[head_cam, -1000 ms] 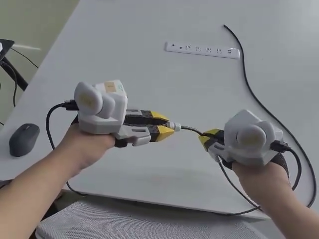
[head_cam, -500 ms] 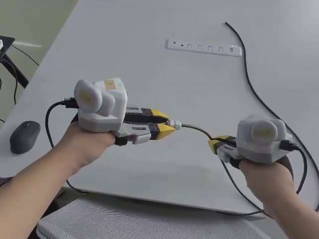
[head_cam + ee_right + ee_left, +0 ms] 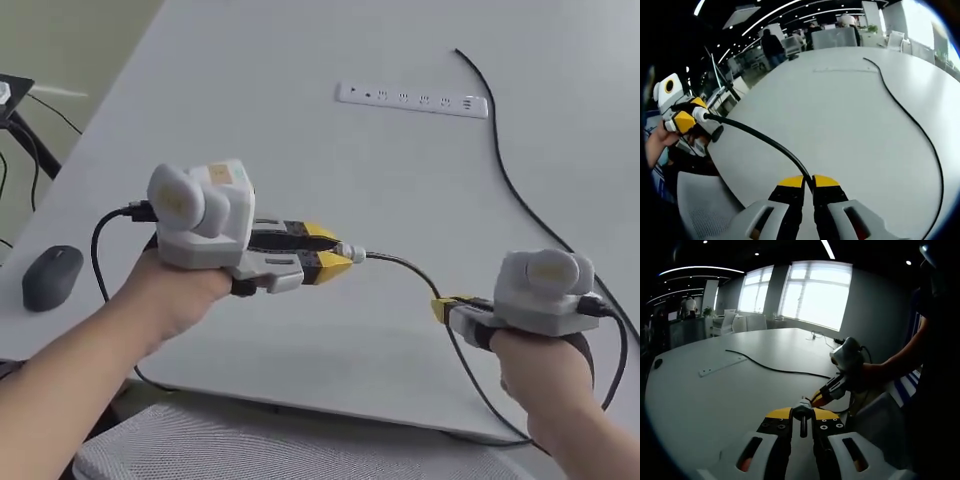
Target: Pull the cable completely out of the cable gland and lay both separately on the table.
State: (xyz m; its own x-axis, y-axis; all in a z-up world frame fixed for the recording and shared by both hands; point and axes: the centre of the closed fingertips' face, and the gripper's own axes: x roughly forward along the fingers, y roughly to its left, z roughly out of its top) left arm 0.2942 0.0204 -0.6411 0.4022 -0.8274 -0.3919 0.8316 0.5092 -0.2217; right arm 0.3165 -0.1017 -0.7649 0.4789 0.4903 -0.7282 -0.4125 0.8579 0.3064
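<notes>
above the surface at nine o'clock, our left hand-held gripper clenches the cable gland; at four o'clock our right hand-held gripper pinches the black cable, which runs into the gland.

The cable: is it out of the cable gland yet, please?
In: the cable runs into the cable gland held by the left gripper.
</notes>
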